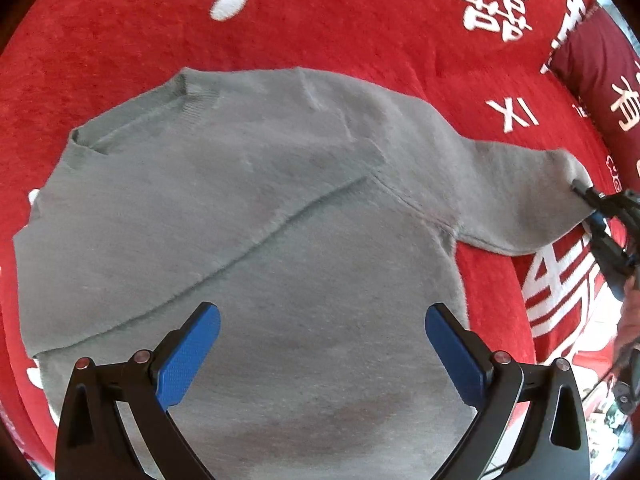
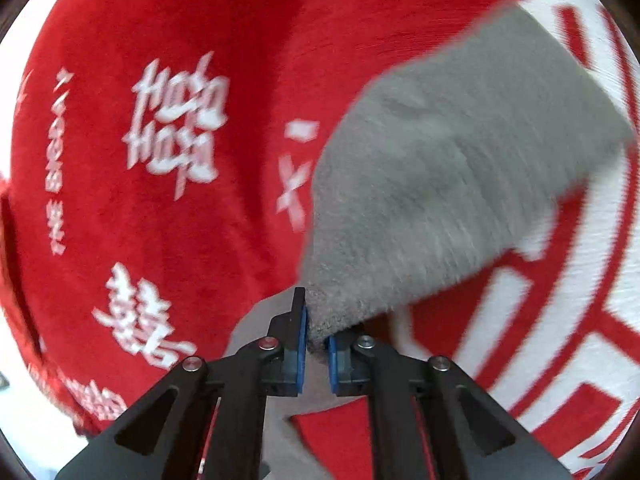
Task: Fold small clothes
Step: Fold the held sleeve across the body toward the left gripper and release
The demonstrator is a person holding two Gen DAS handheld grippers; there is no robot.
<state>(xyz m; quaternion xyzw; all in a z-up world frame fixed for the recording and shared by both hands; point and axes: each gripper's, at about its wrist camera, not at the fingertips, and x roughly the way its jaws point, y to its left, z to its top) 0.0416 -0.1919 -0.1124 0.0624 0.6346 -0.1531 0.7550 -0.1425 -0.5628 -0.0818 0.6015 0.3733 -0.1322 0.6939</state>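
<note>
A small grey knit sweater (image 1: 256, 216) lies flat on a red blanket (image 1: 340, 20), collar at the upper left. One sleeve is folded across its body; the other sleeve (image 1: 516, 196) stretches out to the right. My left gripper (image 1: 322, 344) is open and empty, hovering over the sweater's lower body. My right gripper (image 2: 317, 336) is shut on the cuff of the outstretched sleeve (image 2: 448, 184) and holds it lifted off the blanket. It also shows in the left wrist view (image 1: 592, 204) at the sleeve's end.
The red blanket (image 2: 160, 220) carries white printed characters all over. A dark red cushion (image 1: 592, 68) lies at the right edge. The blanket's edge and a cluttered floor show at the lower right.
</note>
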